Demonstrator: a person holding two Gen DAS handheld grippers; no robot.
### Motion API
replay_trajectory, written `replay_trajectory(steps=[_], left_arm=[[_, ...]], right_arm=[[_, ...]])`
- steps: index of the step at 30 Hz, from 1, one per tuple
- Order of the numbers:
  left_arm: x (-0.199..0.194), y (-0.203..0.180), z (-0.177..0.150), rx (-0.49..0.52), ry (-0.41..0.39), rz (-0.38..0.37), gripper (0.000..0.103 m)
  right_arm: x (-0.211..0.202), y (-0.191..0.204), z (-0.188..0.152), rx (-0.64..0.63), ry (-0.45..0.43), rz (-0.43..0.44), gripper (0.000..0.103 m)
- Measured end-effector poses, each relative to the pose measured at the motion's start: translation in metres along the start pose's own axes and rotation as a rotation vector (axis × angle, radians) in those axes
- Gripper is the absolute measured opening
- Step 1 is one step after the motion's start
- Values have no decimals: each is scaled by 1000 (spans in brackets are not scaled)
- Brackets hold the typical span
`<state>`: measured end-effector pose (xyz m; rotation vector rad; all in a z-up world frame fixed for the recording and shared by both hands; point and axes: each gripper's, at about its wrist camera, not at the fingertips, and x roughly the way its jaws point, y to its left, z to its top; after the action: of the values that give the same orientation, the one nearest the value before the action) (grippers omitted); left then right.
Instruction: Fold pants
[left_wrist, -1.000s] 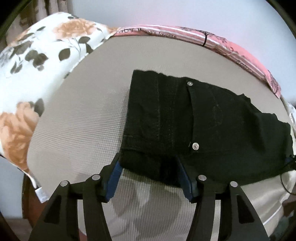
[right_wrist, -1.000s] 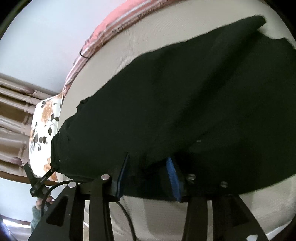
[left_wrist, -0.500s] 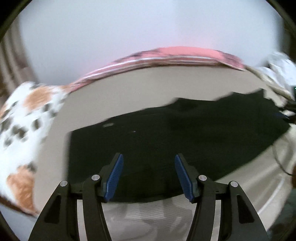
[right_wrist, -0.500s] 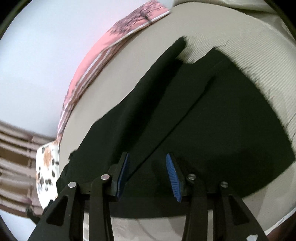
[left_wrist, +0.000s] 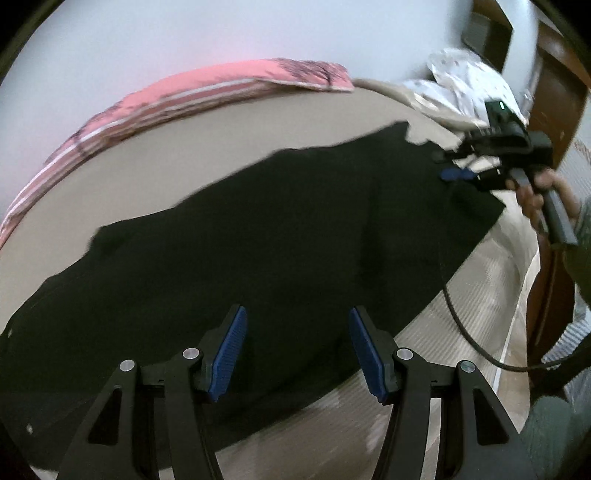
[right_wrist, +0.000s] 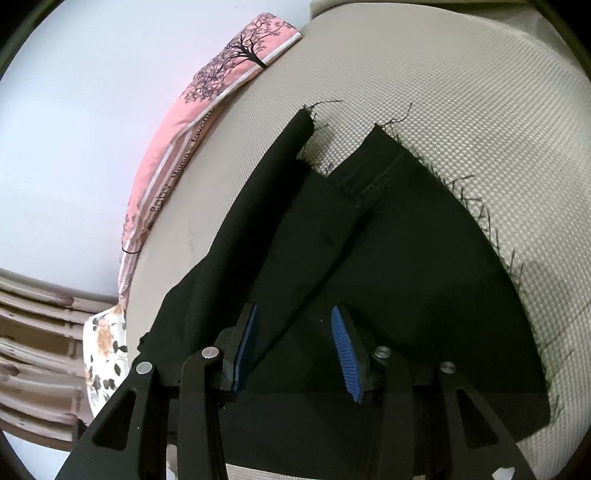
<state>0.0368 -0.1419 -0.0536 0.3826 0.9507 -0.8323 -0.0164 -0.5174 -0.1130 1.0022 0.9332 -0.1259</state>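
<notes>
Black pants (left_wrist: 280, 236) lie spread lengthwise on a beige bed (left_wrist: 229, 144). My left gripper (left_wrist: 297, 350) hovers over their near edge, about midway along, open, with nothing pinched between its blue pads. In the right wrist view the two legs (right_wrist: 388, 258) end in frayed hems (right_wrist: 476, 206), one leg lying partly over the other. My right gripper (right_wrist: 295, 347) hangs open above the legs near the hem end, and the fabric shows through the gap. From the left wrist view, that right gripper (left_wrist: 458, 173) is at the far right, held by a hand (left_wrist: 535, 195).
A pink striped cushion (left_wrist: 207, 92) runs along the bed's far edge by the wall. White cloth (left_wrist: 465, 81) is piled at the far right corner beside brown wood (left_wrist: 554, 92). A black cable (left_wrist: 472, 332) hangs off the near right. A floral pillow (right_wrist: 105, 343) lies at the waist end.
The left gripper swept from the waist end along the pants to their middle. The right gripper moved toward the frayed hems. Both jaws kept the same width.
</notes>
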Motion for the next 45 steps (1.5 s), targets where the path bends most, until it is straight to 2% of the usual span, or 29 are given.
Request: replay_trajectory(steps=[6, 10, 13, 15, 16, 17, 20, 22, 27, 34, 36, 41, 45], left_arm=[[29, -28, 6, 43, 28, 20, 59], [45, -36, 8, 68, 57, 97, 59], [49, -37, 11, 39, 49, 98, 57], [51, -36, 13, 32, 49, 97, 52], [51, -37, 14, 27, 46, 87, 44], [51, -37, 15, 23, 45, 83, 36], [51, -40, 16, 24, 45, 92, 24], [51, -41, 17, 21, 46, 90, 21], [51, -39, 18, 4, 49, 81, 21], [51, -39, 18, 13, 50, 81, 21], [51, -38, 18, 14, 50, 79, 21], [47, -41, 22, 46, 28, 84, 20], [46, -45, 26, 82, 20, 82, 20]], right_arm=[[1, -6, 16, -2, -10, 15, 36], [5, -10, 29, 12, -33, 27, 33], [8, -10, 36, 17, -52, 33, 31], [8, -10, 38, 17, -61, 27, 24], [8, -10, 39, 18, -65, 21, 21], [8, -10, 39, 17, -71, 16, 11], [5, -10, 38, 10, -79, 19, 10], [3, -9, 35, 1, -84, 21, 10], [7, -11, 37, 5, -91, 10, 13], [14, -8, 49, 5, -105, -1, 10], [4, 3, 50, -25, -125, -4, 4], [-59, 34, 42, -122, -244, 4, 3], [-92, 23, 13, -145, -269, -91, 3]])
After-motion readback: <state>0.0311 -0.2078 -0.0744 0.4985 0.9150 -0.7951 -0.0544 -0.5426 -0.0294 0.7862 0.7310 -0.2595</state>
